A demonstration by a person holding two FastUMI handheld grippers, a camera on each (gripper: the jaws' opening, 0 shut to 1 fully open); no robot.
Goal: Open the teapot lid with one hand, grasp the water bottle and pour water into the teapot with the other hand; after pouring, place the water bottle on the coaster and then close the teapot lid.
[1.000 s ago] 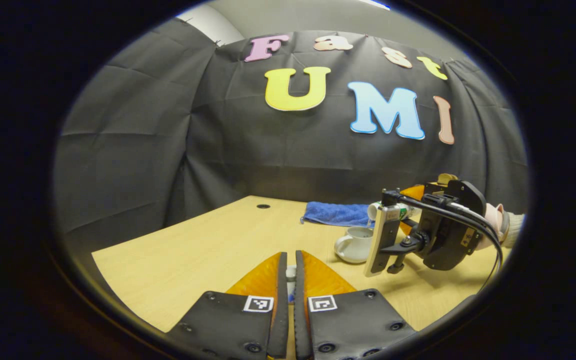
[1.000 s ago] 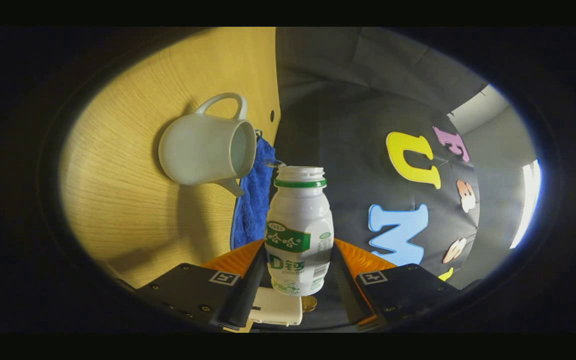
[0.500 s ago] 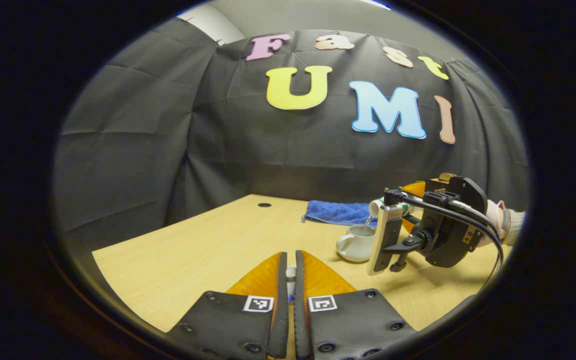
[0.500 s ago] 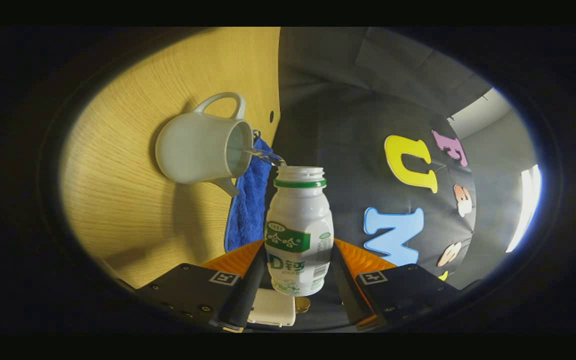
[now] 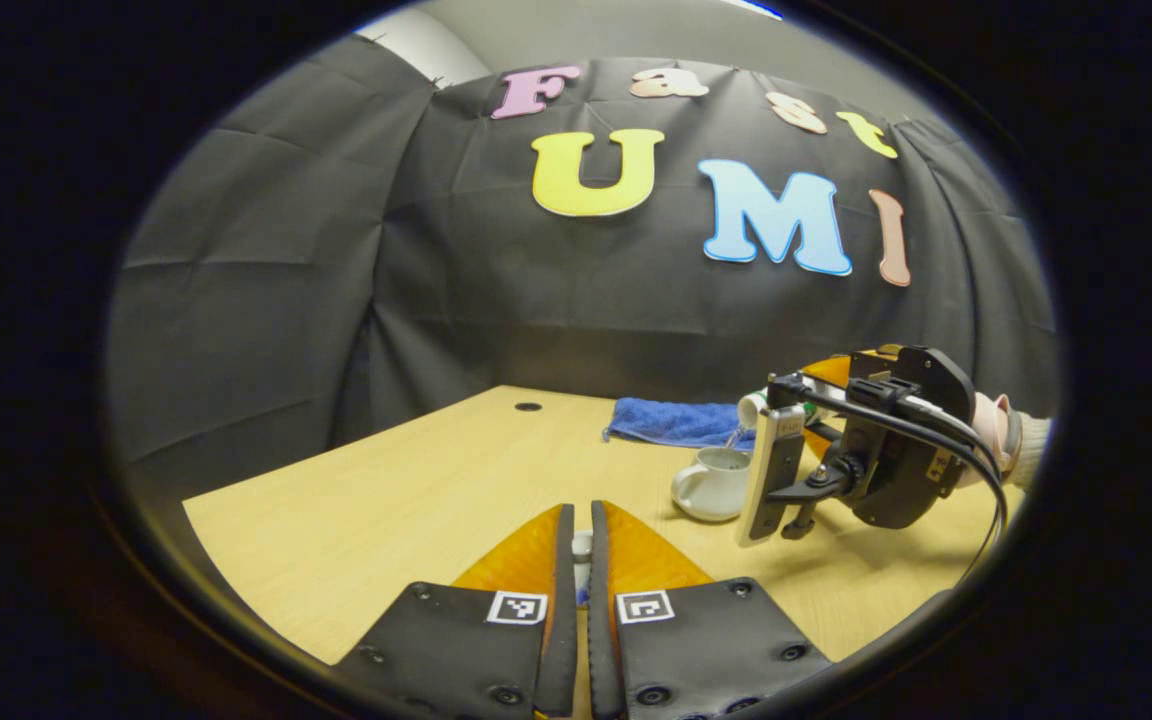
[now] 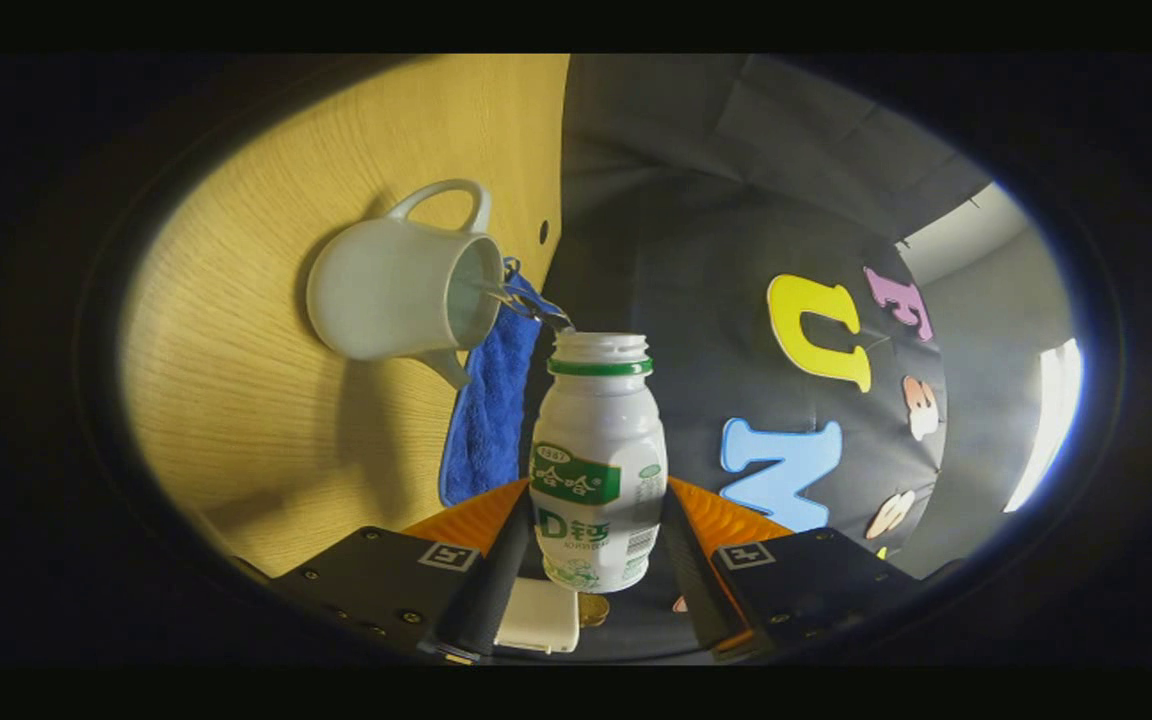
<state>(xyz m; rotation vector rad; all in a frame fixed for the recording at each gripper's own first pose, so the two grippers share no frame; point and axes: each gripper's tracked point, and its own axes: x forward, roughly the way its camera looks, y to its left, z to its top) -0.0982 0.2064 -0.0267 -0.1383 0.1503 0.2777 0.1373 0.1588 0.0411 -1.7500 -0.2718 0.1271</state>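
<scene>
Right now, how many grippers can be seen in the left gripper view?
2. The left gripper sits at the bottom, fingers nearly together on a small pale thing. The right gripper, held by a hand, tips the water bottle over the teapot.

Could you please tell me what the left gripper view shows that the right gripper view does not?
Left gripper view: the right hand-held gripper from outside, the hand holding it, and the left hand-held gripper pinching what seems the teapot lid. Right gripper view: the water stream entering the teapot. Both: teapot, water bottle, blue towel, table.
</scene>
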